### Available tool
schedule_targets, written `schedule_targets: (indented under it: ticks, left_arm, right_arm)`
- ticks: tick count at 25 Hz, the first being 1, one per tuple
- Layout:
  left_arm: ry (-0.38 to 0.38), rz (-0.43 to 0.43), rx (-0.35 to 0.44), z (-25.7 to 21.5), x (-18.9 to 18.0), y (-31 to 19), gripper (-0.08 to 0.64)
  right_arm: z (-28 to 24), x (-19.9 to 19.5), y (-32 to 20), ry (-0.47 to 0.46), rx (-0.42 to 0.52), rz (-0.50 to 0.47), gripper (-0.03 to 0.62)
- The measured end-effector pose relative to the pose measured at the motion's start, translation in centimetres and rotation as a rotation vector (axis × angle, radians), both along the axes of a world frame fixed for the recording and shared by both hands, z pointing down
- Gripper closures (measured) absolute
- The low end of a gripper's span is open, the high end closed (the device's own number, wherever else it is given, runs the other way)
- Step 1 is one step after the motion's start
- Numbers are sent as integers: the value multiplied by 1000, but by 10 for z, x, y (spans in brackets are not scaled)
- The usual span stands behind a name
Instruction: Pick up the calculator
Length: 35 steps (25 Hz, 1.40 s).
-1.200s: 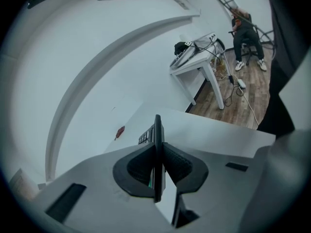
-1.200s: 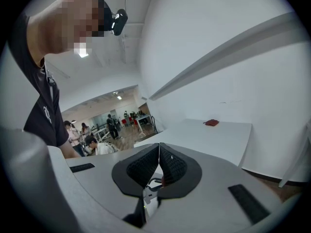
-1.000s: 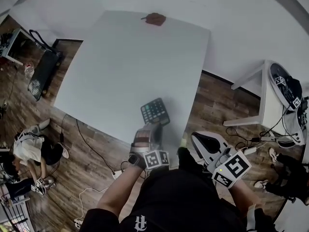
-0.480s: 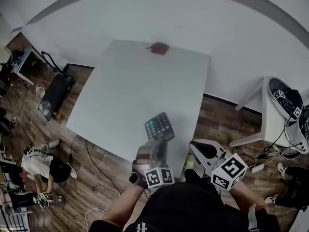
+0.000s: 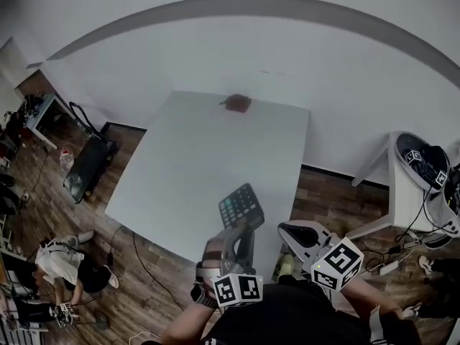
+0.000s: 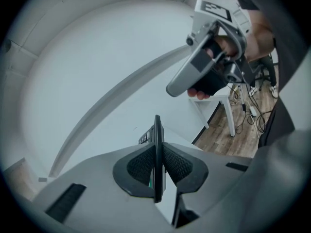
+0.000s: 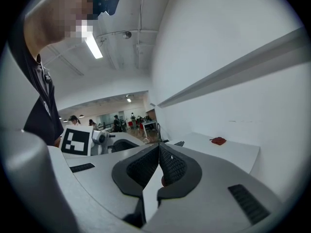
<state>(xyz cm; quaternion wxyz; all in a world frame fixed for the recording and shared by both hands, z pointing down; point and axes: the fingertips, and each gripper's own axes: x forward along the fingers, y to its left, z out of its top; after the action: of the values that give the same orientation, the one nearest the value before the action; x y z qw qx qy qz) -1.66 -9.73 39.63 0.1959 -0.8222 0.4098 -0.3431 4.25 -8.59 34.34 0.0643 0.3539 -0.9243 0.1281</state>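
Black calculator (image 5: 241, 205), we find, clamped by its near end in the fingers of the left gripper (image 6: 156, 152), long axis running onward over the worktop's (image 5: 187, 157) near edge; right gripper (image 7: 158, 159) clenched, empty.

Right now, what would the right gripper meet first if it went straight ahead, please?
Probably the calculator held in the left gripper, crossing its line; depth is unclear, and the table lies beyond.

Seen from the head camera, steeply down from above and behind the left hand-held gripper (image 5: 241, 237) and right hand-held gripper (image 5: 291, 230), the worktop (image 5: 194, 157) lies beyond them. Each gripper camera sits close behind its own jaws, facing the wall; all three views share the worktop.
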Motion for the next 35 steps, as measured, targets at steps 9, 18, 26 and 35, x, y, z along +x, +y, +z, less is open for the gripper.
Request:
schedule_targets:
  ticks: [9, 18, 26, 35]
  left_arm:
    - [80, -19, 16, -44, 4, 7, 514]
    - [100, -16, 6, -45, 10, 5, 514]
    - [104, -18, 1, -44, 12, 2, 514]
    - [102, -19, -2, -43, 12, -1, 514]
  right_arm:
    - [-8, -2, -2, 15, 17, -19, 580]
    - [-5, 1, -7, 41, 19, -17, 580]
    - [-3, 0, -10, 48, 13, -21, 580]
    - [-2, -1, -14, 47, 12, -26, 581]
